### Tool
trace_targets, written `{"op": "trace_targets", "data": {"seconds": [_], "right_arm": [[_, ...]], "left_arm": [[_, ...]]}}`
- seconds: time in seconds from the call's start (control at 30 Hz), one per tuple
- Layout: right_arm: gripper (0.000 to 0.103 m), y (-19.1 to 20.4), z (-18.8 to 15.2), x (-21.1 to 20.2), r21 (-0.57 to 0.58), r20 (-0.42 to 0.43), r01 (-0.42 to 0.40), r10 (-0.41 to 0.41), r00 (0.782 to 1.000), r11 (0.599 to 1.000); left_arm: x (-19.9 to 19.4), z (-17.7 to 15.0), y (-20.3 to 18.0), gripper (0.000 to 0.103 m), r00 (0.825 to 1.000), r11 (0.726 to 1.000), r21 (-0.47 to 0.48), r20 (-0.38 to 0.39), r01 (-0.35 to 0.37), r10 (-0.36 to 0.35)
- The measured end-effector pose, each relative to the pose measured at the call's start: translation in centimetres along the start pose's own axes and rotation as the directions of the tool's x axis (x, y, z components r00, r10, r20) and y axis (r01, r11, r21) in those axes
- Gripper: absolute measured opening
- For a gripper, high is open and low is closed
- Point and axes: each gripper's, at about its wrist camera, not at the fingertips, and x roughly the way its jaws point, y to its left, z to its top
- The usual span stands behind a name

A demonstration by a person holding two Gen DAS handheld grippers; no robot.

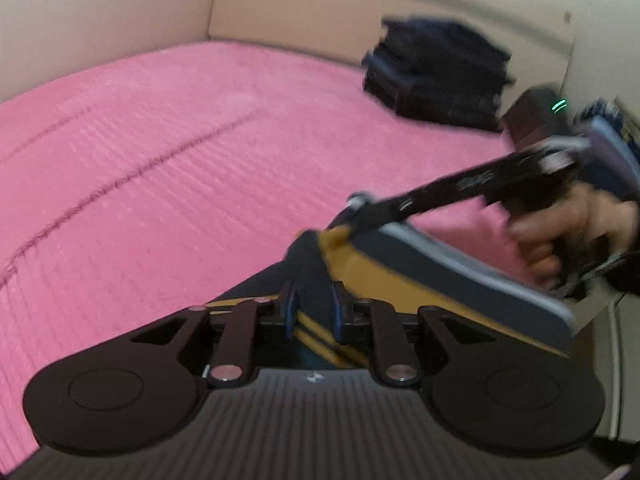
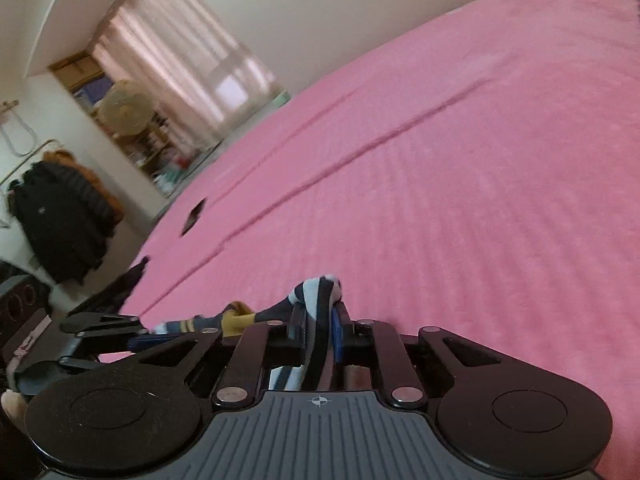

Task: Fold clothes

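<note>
- So we count two grippers here, and both are clamped onto the same one garment [image 1: 420, 276], a navy thing with mustard-yellow and grey-white stripes.
- Our left gripper [image 1: 314, 308] has its jaws narrowed right down on a navy fold with yellow stripes, cloth pinched between the two blue pads [image 1: 289, 312].
- Our right gripper [image 2: 318, 322] is the same deal: jaws nearly together, gripping a bunched navy and white striped bit that pokes up past the fingertips.
- From the left wrist view, the garment is stretched taut between the two grippers, held up off the pink blanket [image 1: 160, 168] rather than lying on it. Its long axis runs from the left gripper near the bottom centre up and to the right, toward the other gripper, with the stripes running along that same line.
- One hand [image 1: 568, 236] shows there, wrapped around the right gripper's handle.
- One stack of dark folded clothes [image 1: 436, 76] sits at the far right of the bed, by the beige headboard [image 1: 320, 12], well apart from the garment we're holding.
- Right wrist view: one black jacket [image 2: 60, 220] hanging at the left, one fan [image 2: 126, 108], and pale curtains [image 2: 180, 52] across the window. It's all pretty blurry over there.
</note>
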Motion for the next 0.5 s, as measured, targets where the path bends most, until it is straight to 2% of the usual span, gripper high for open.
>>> {"op": "trace_targets", "data": {"seconds": [0.07,0.13,0.17,0.2,0.23,0.27,0.33,0.5], "right_arm": [[0.011,-0.9,-1.0,0.6,0.019,-0.029,0.016,-0.016,0.999,1.0],[0.012,-1.9,-1.5,0.7,0.038,-0.023,0.005,-0.004,1.0,0.999],[0.017,-2.0,-1.4,0.5,0.038,-0.019,0.0,0.0,1.0,0.999],[0.026,-1.8,-1.3,0.3,0.025,-0.014,0.006,-0.006,1.0,1.0],[0.05,-1.3,-1.2,-0.2,0.004,-0.007,0.027,-0.027,1.0,1.0],[0.059,-0.6,-1.2,-0.9,-0.02,0.004,0.056,-0.056,0.998,0.998],[0.06,0.6,-1.6,-2.9,-0.055,0.039,0.076,-0.074,0.996,0.996],[0.059,3.1,-5.5,-9.7,-0.051,0.143,0.016,-0.009,0.99,0.999]], "left_arm": [[1.7,0.1,0.7,0.012,0.999,1.0,-0.003,-0.037,-0.004,0.004],[2.6,0.4,1.5,0.012,0.999,1.0,-0.019,-0.047,0.015,-0.016],[2.5,0.5,1.6,0.012,0.998,1.0,-0.018,-0.051,0.02,-0.021],[2.5,0.6,1.7,0.012,0.998,1.0,-0.018,-0.056,0.024,-0.025],[2.2,0.6,1.7,0.012,0.998,1.0,-0.014,-0.055,0.023,-0.024],[1.5,0.7,1.5,0.012,0.999,1.0,-0.008,-0.05,0.016,-0.017],[-0.1,0.6,1.3,0.012,0.999,1.0,-0.007,-0.034,-0.004,0.004],[-6.0,-1.1,0.7,0.012,0.997,0.995,-0.076,0.043,-0.069,0.072]]}}
